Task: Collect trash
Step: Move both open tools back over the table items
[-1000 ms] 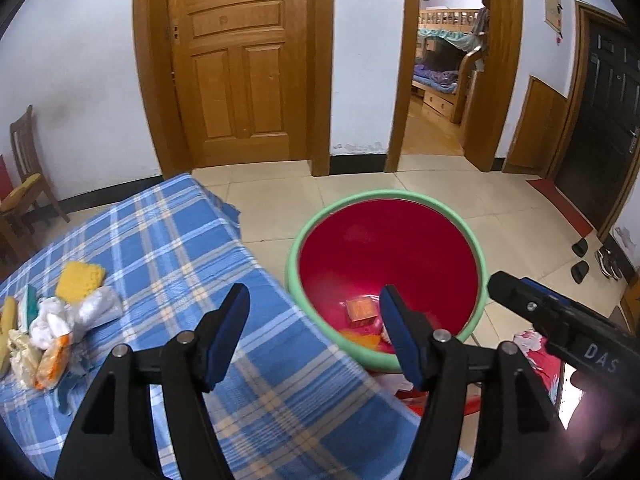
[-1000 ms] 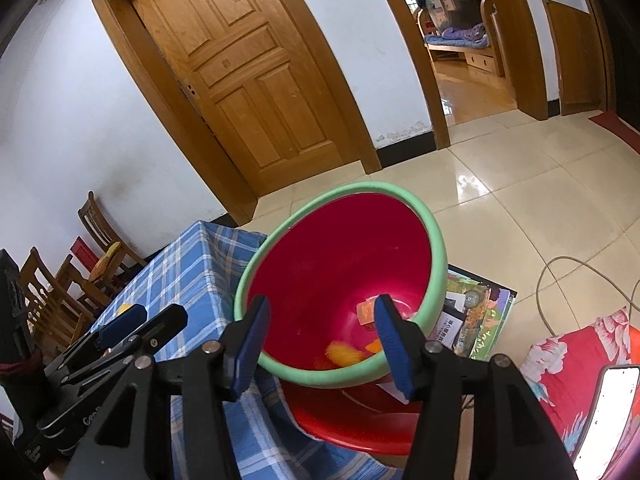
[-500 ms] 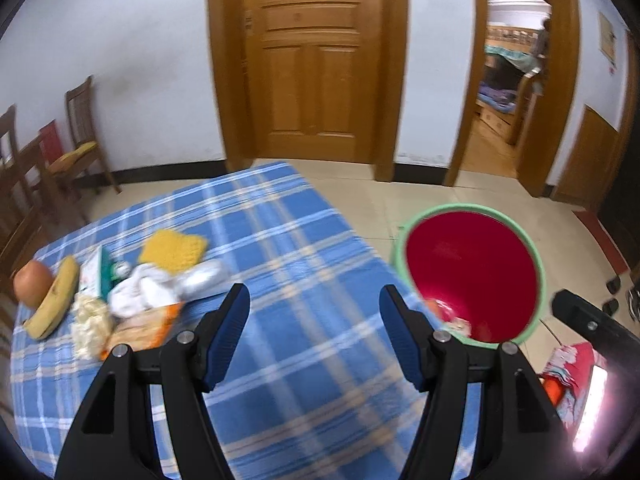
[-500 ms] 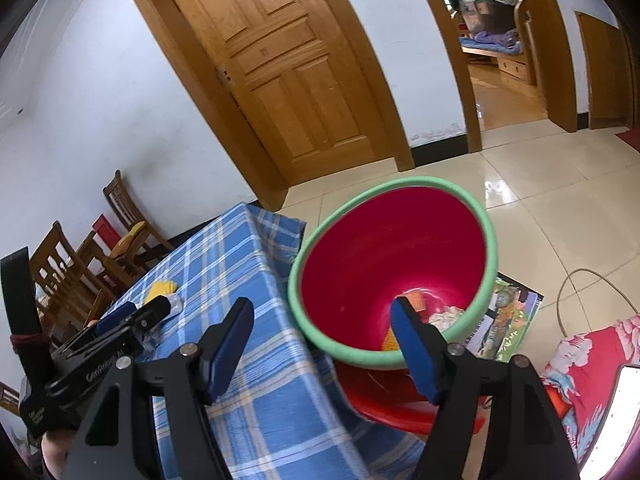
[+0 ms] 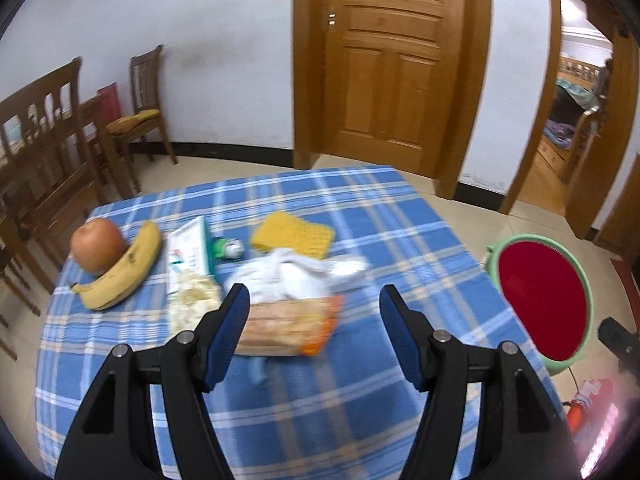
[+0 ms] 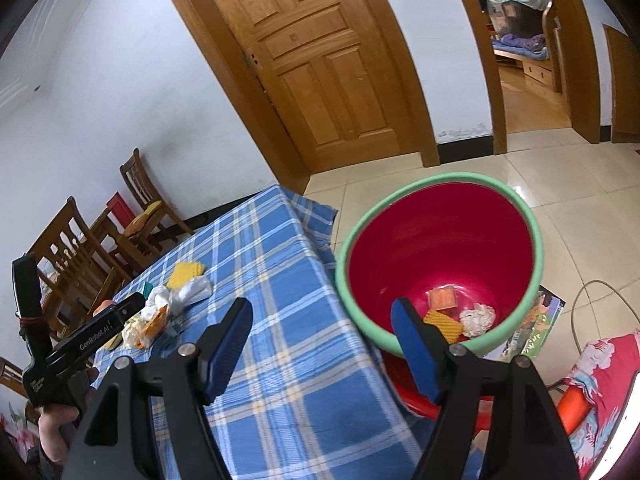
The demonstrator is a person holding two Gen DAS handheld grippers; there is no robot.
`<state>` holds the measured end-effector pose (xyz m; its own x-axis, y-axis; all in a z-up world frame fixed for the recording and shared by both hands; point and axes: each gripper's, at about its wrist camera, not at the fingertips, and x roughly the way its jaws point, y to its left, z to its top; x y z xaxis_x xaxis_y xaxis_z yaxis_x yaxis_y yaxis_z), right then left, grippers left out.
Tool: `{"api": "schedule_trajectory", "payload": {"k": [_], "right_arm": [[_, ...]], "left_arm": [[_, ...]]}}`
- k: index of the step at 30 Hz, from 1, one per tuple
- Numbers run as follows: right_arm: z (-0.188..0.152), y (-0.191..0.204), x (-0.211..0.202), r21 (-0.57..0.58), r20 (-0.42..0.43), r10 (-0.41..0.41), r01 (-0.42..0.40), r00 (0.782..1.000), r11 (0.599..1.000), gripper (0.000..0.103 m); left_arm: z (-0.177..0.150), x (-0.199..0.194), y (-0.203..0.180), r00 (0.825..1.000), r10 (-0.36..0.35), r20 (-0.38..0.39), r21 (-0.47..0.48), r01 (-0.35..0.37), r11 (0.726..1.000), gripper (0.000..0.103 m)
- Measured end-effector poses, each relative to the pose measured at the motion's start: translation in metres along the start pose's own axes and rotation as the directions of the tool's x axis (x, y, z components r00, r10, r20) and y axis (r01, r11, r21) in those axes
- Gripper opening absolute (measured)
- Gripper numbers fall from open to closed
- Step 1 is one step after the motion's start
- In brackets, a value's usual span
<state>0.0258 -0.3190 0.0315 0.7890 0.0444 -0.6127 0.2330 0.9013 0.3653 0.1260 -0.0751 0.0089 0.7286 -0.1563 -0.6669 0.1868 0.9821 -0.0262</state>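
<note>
My left gripper [image 5: 315, 312] is open and empty above the blue plaid table [image 5: 360, 408]. Just beyond its tips lies a trash pile: an orange snack wrapper [image 5: 288, 326], a white crumpled wad [image 5: 296, 276], a yellow cloth [image 5: 292, 234] and a white carton [image 5: 188, 248]. My right gripper [image 6: 320, 320] stands open with nothing in it, near the table's edge beside the red bin [image 6: 400, 196] with the green rim. In the bin lie an orange packet [image 6: 442, 299], a yellow piece [image 6: 442, 326] and a crumpled white paper [image 6: 478, 319].
An apple [image 5: 98, 244] and a banana [image 5: 124, 272] lie left of the pile. Wooden chairs [image 5: 52, 152] stand left of the table. The bin [image 5: 544, 296] is off the table's right edge, over a red stool [image 6: 440, 404], books [image 6: 536, 320] and a cable [image 6: 580, 312] on the floor.
My left gripper swung left from over the bin to the trash pile. The right gripper's jaws widened and it drifted left. A white crumpled paper now lies in the bin.
</note>
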Motion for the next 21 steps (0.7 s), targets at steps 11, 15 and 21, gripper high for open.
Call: {"api": "schedule_trajectory", "payload": {"k": [11, 15, 21], "right_arm": [[-0.004, 0.033, 0.013, -0.057, -0.038, 0.021, -0.023, 0.999, 0.998, 0.075], [-0.006, 0.043, 0.02, -0.073, -0.055, 0.024, -0.028, 0.998, 0.997, 0.075], [-0.011, 0.055, 0.03, -0.098, -0.082, 0.029, -0.037, 0.996, 0.995, 0.075]], "left_arm": [[-0.011, 0.016, 0.065, 0.996, 0.079, -0.045, -0.108, -0.083, 0.991, 0.067], [-0.015, 0.027, 0.079, 0.993, 0.096, -0.066, -0.125, -0.103, 0.987, 0.067], [-0.021, 0.045, 0.093, 0.989, 0.104, -0.103, -0.147, -0.119, 0.982, 0.067]]}}
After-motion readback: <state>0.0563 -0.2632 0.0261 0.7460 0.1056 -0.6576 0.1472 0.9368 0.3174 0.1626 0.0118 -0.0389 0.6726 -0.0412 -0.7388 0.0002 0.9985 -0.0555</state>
